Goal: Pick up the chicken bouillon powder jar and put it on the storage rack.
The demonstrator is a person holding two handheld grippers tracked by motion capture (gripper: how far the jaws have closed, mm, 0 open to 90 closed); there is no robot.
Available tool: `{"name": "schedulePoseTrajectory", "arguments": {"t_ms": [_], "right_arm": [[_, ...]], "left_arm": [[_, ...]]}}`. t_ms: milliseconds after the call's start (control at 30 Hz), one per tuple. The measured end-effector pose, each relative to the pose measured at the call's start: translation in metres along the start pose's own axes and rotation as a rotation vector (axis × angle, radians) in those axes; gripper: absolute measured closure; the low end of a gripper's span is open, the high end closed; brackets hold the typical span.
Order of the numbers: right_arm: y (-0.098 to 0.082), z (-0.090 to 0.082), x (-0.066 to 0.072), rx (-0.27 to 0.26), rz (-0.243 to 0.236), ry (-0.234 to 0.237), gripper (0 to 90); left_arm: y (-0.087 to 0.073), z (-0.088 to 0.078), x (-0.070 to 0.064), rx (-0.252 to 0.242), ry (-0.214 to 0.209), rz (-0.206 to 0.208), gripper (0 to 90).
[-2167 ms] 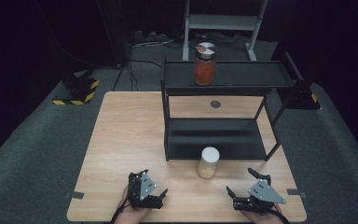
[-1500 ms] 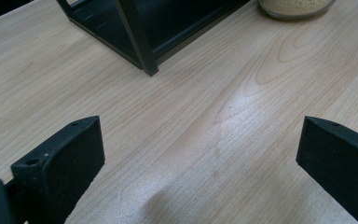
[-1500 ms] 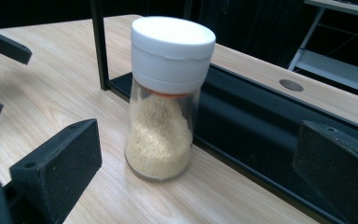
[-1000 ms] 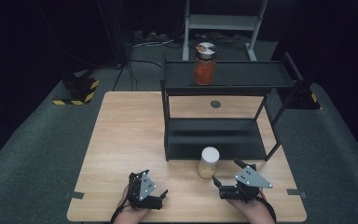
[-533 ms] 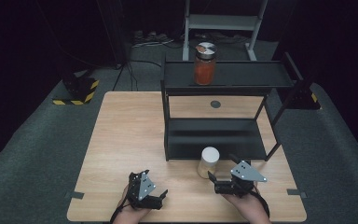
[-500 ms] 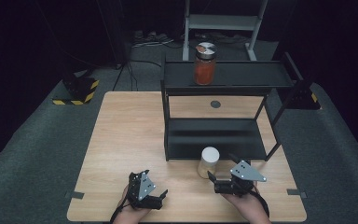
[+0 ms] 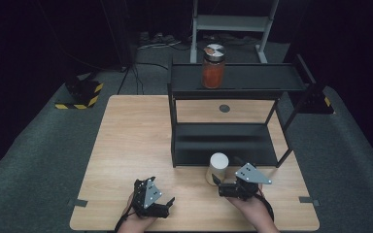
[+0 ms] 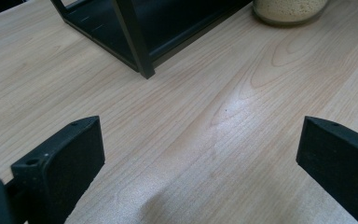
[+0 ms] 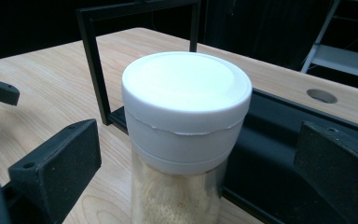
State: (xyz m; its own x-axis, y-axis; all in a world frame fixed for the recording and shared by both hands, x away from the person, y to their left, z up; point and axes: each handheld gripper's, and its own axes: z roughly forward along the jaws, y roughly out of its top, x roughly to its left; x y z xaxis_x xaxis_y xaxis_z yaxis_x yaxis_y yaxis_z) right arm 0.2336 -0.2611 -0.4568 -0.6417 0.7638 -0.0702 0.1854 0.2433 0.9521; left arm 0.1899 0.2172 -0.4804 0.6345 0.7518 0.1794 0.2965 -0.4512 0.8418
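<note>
My right gripper [image 7: 219,184] stands wide open at the near edge of the table [image 7: 126,145], its jaws spread to either side of the white-lidded jar [image 7: 217,168] without touching it. In the right gripper view the jar [image 9: 184,135] sits squarely between the two black jaws, its white lid [image 9: 187,93] level with them and pale granules showing through the glass below (the base is out of frame). I hold the jaws this far apart, I judge, because the lid is broad and the grip should land on it or just under it, with room to spare on both sides.

The jar stands upright on the bare wood, just in front of the black shelf rack [image 7: 233,121], near the rack's front left leg. That spot leaves it free to be approached from my side.

My left gripper [image 7: 167,204] rests low at the near left of the table, also wide open and holding nothing; its own view looks across empty wood toward the rack leg [image 8: 135,39] and the jar's base [image 8: 289,9], well apart from both.

On the rack's top shelf stands a red-filled jar [image 7: 213,66], upright, near the left end. The lower shelf looks empty.
</note>
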Motion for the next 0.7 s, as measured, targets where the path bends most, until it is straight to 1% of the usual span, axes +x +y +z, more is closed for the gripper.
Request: {"name": "schedulePoseTrajectory", "arguments": {"t_ms": [100, 233, 267, 300, 367, 400, 433, 467, 567, 600, 700], "right_arm": [[-0.002, 0.003, 0.000, -0.007, -0.002, 0.005, 0.8], [-0.005, 0.009, -0.002, -0.023, 0.023, 0.011, 4.9], [-0.005, 0.009, -0.002, -0.023, 0.023, 0.011, 4.9], [-0.007, 0.010, -0.003, -0.029, 0.036, 0.017, 7.2], [-0.009, 0.012, -0.005, -0.041, 0.047, 0.025, 11.2], [-0.009, 0.012, -0.005, -0.041, 0.047, 0.025, 11.2], [-0.011, 0.013, -0.006, -0.050, 0.054, 0.027, 13.2], [-0.013, 0.014, -0.008, -0.063, 0.061, 0.035, 17.4], [-0.017, 0.016, -0.010, -0.072, 0.063, 0.051, 23.6], [-0.017, 0.017, -0.012, -0.070, 0.057, 0.057, 26.7], [-0.020, 0.020, -0.013, -0.072, 0.051, 0.072, 31.4]], "left_arm": [[0.000, 0.000, 0.000, 0.001, -0.001, 0.002, 1.0], [0.000, 0.000, 0.000, 0.001, 0.000, 0.001, 1.1], [0.000, 0.000, 0.000, 0.001, 0.000, 0.001, 1.1], [0.000, 0.000, 0.000, 0.000, 0.000, 0.001, 1.1], [0.000, 0.000, 0.000, 0.000, 0.000, 0.001, 1.1], [0.000, 0.000, 0.000, 0.000, 0.000, 0.001, 1.1], [0.000, 0.000, 0.000, 0.000, 0.000, 0.001, 1.1], [0.000, 0.000, 0.000, 0.000, 0.000, 0.003, 1.0], [0.000, 0.000, 0.000, 0.000, -0.001, 0.004, 1.1], [0.000, 0.000, 0.000, 0.000, -0.001, 0.004, 1.1], [0.000, 0.000, 0.000, -0.002, 0.000, 0.000, 1.1]]}}
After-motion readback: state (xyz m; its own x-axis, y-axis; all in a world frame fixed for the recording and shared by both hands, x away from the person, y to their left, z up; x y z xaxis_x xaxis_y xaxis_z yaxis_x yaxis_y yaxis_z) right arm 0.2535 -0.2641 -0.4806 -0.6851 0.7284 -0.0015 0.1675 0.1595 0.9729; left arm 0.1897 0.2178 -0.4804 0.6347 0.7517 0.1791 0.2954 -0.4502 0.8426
